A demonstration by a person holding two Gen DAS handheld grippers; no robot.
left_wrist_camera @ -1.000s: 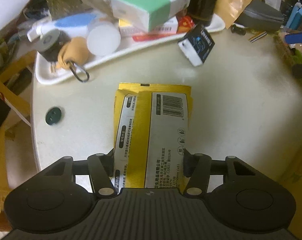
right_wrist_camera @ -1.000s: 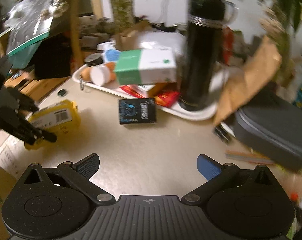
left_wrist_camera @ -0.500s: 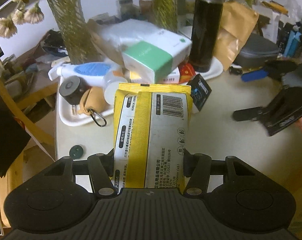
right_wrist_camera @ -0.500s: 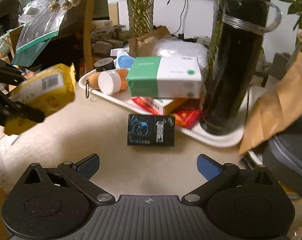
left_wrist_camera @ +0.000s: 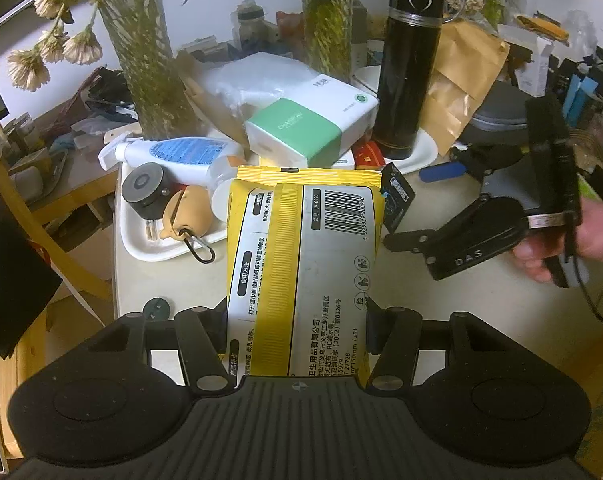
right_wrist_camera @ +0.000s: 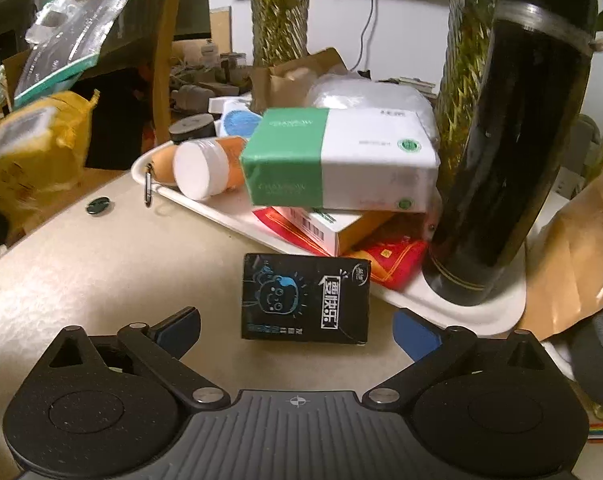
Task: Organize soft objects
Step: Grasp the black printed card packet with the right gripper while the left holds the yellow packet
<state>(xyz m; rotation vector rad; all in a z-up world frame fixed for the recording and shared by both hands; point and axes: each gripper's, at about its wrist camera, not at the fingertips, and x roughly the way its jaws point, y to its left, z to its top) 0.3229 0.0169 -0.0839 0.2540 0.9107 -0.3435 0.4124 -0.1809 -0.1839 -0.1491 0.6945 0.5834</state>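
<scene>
Two tools work here: the left tool (left_wrist_camera: 297,316) clamps a yellow wet-wipes pack (left_wrist_camera: 305,264) with a barcode, lifted off the tabletop (right_wrist_camera: 101,264); rightward, the right tool (right_wrist_camera: 297,328) spreads wide around a black tissue packet (right_wrist_camera: 305,298) near the "CHANROW" tissue pack (right_wrist_camera: 337,168).

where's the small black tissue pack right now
In the right wrist view the small black tissue pack lies on the table between the open right gripper's fingers, just before the white tray.
</scene>
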